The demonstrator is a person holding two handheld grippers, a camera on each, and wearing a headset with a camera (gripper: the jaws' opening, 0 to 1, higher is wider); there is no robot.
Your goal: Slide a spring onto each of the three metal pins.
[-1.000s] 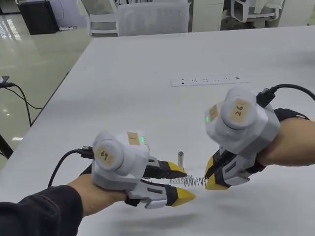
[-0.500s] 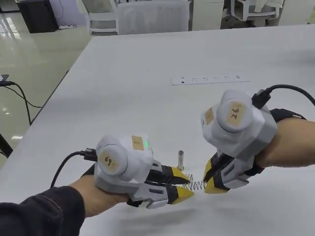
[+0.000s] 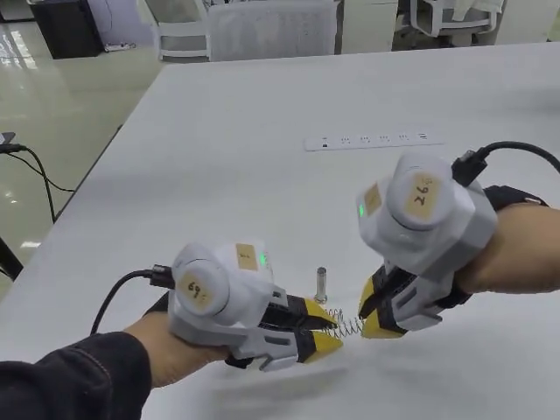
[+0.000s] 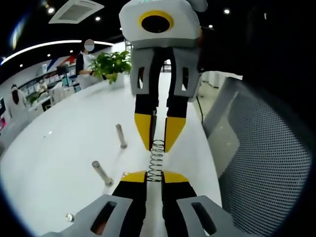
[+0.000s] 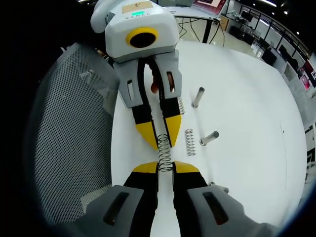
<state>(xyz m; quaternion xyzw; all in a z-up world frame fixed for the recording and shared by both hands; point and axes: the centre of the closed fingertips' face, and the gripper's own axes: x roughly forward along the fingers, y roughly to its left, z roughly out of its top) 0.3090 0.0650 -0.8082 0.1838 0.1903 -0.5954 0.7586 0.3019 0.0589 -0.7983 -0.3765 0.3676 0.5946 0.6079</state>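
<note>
One thin steel spring [image 3: 347, 325] stretches level just above the white table [image 3: 262, 157], between the two grippers. My left gripper [image 3: 322, 333] is shut on its near end [image 4: 156, 167], and my right gripper [image 3: 371, 320] is shut on the other end [image 5: 164, 151]. In the left gripper view my own tips [image 4: 154, 176] face the right gripper's yellow tips [image 4: 158, 134]. An upright metal pin [image 3: 321, 284] stands just behind the spring. Two pins [image 4: 121, 136] [image 4: 102, 174] lie left of the jaws; the right gripper view shows pins [image 5: 198, 97] [image 5: 210, 138] and a loose spring [image 5: 189, 141].
A white power strip [image 3: 372, 141] lies farther back on the table. A mesh chair back [image 5: 69, 128] stands close at the table's near edge. Both grippers trail black cables [image 3: 118, 289]. Chairs and a glossy floor lie beyond the table's far and left edges.
My left gripper, open a second ago, has shut on the spring's end. The two grippers have come closer together, and the spring between them looks shorter.
</note>
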